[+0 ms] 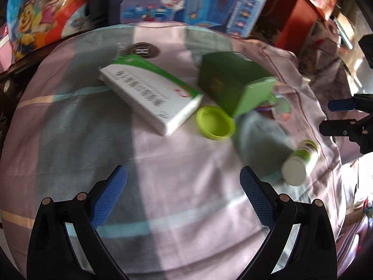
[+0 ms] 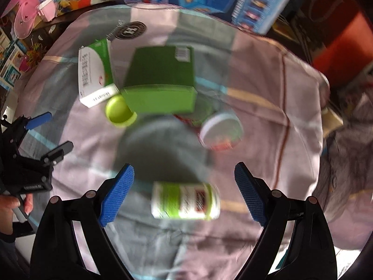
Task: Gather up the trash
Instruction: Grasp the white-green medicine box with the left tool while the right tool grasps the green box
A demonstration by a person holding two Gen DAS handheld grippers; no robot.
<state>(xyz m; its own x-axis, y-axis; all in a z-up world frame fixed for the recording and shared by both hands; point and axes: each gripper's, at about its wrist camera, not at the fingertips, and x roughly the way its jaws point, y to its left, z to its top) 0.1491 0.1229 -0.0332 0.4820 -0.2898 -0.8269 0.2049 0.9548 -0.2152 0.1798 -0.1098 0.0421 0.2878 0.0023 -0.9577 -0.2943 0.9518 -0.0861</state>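
Observation:
A white and green bottle (image 2: 185,200) lies on its side on the cloth between the open fingers of my right gripper (image 2: 184,182); it also shows in the left wrist view (image 1: 299,164). A white and green carton (image 1: 151,93) (image 2: 95,74), a dark green box (image 1: 233,84) (image 2: 163,77), a lime lid (image 1: 215,122) (image 2: 120,110) and a white-lidded tub (image 2: 220,131) lie further off. My left gripper (image 1: 183,179) is open and empty above bare cloth; it shows at the left of the right wrist view (image 2: 54,133).
The table is round, under a pink and grey checked cloth (image 1: 163,175). Toy boxes (image 1: 209,0) and a cartoon bag (image 1: 46,11) crowd behind it. A red box (image 1: 300,9) stands at the back right. The right gripper (image 1: 335,116) shows at the right edge.

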